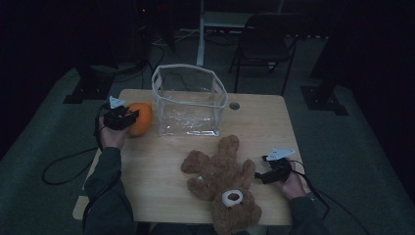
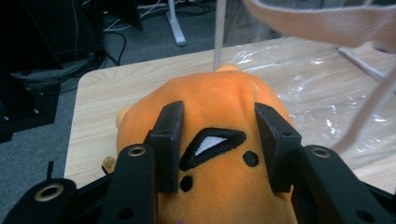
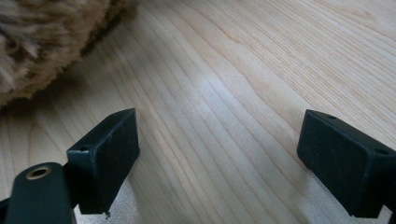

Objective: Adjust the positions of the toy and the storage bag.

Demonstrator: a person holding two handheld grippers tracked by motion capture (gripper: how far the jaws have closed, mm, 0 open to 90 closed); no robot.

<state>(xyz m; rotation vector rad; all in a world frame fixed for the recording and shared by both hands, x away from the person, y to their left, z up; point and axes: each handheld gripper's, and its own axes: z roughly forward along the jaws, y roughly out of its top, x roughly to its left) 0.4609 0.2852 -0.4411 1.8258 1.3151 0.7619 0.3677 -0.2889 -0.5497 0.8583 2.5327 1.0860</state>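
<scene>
Gripping the orange plush toy (image 2: 219, 121) with the left hand-held gripper (image 1: 128, 116), jaws clamped on both its flanks, near the worktop's (image 1: 161, 161) far-left corner, just beside the clear bag (image 1: 189, 100). Step in hand looks like the carry toward the bag. Next move likely needs a lift over the rim, then release inside. Right hand-held gripper (image 3: 217, 158) rests released, nothing between its jaws, near the right edge beside the brown teddy bear (image 1: 225, 183).
</scene>
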